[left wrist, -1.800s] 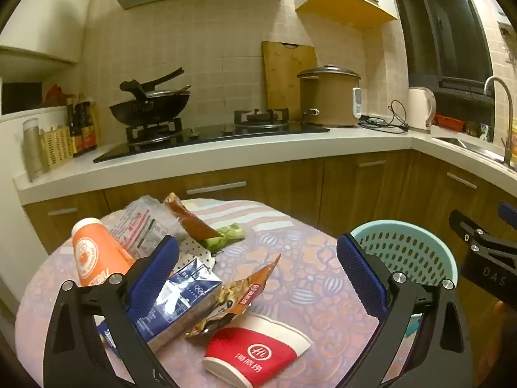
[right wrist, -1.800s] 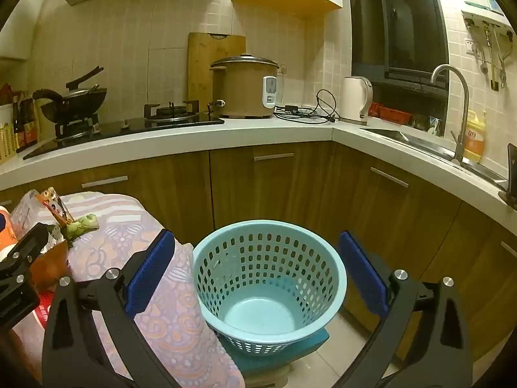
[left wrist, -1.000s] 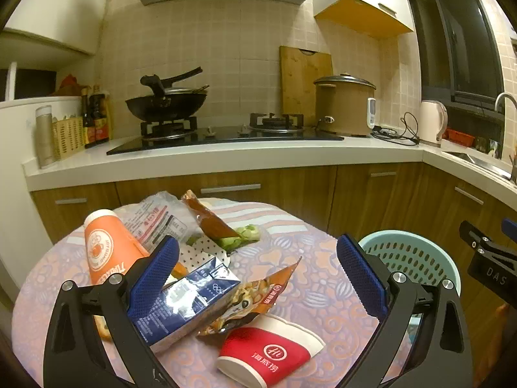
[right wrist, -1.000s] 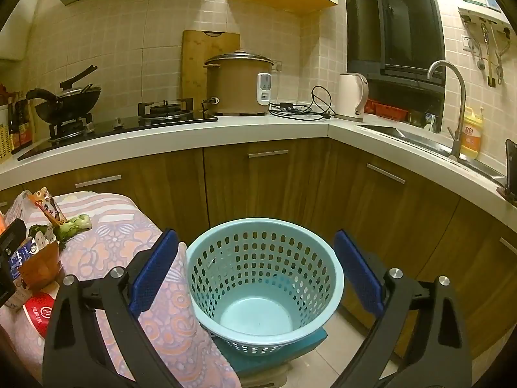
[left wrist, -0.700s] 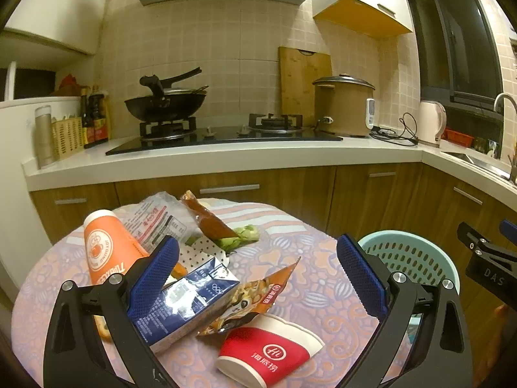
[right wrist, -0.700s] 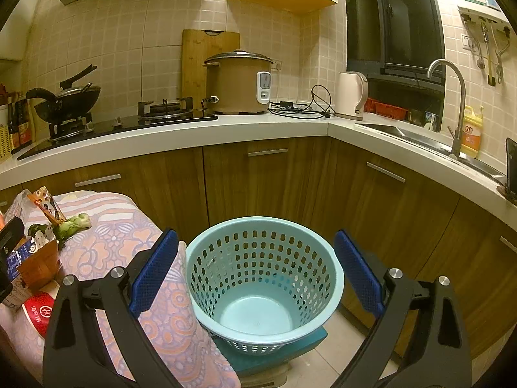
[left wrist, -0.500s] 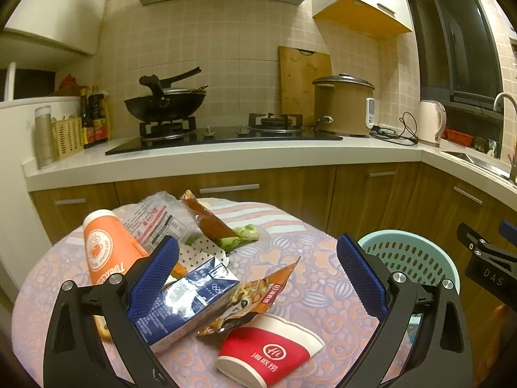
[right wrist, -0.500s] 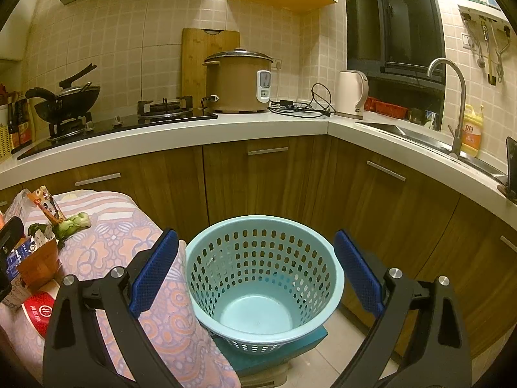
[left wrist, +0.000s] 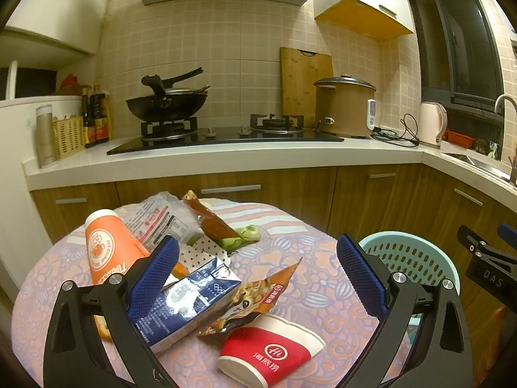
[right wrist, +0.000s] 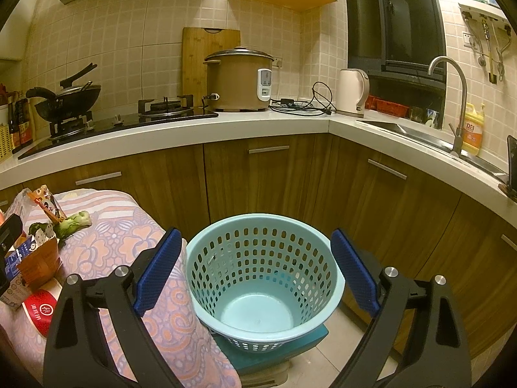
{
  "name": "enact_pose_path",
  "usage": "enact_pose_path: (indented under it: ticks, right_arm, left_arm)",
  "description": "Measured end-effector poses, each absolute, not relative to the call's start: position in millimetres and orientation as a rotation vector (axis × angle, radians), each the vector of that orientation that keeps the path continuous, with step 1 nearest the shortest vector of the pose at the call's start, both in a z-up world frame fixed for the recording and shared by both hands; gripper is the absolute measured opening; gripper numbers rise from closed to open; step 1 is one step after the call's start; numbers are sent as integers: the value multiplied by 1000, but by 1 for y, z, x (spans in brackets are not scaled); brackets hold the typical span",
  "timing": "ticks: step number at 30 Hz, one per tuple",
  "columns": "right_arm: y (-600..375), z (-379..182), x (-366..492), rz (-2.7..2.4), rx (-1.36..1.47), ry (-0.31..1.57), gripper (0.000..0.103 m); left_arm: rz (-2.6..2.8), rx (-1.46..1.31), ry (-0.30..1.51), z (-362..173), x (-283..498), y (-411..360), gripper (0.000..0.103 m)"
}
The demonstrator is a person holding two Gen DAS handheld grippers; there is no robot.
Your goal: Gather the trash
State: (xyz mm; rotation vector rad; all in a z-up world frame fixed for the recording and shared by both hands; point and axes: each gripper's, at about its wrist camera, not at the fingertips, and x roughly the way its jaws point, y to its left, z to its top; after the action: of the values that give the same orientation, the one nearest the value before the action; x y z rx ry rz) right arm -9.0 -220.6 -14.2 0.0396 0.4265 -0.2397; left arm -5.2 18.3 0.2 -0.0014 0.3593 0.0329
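So far nothing has been collected, by the look of it: the blue basket (right wrist: 263,278) shows a bare bottom in the right wrist view, and every piece of trash lies on the table (left wrist: 323,291).

The left hand-held gripper (left wrist: 257,278) hangs released above the litter, jaws wide apart and holding nothing. The right hand-held gripper (right wrist: 255,273) is likewise spread and empty, framing the basket, which stands on a low teal stand off the table's edge.

From the left wrist view, the trash clusters on the near half of the table:
- a red paper cup (left wrist: 269,352) on its side at 6 o'clock
- a blue carton (left wrist: 190,307) touching the left jaw's side at 8 o'clock
- an orange snack wrapper (left wrist: 258,294) lying over the carton and just beside the cup
- an orange cup (left wrist: 105,249) at 9 o'clock
- a clear plastic bag (left wrist: 161,220) at 11 o'clock
- a brown wrapper (left wrist: 211,220) and a green vegetable scrap (left wrist: 240,237) near 12 o'clock

I judge all 7 pieces remain to be moved, with the red cup or carton the likeliest first pick.

Hard to read: a perforated white scrap (left wrist: 202,253) is mostly covered by the carton, an orange piece behind the left jaw is unidentifiable, and the table's near edge is cut off by the gripper frame.
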Motion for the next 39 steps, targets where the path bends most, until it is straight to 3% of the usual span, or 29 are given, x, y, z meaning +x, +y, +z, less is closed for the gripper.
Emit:
enact_pose_path:
  ticks: [39]
  right_arm:
    - [-219, -14, -13, -231, 38, 426, 84]
  left_arm:
    - [32, -4, 358, -1, -6, 22, 95]
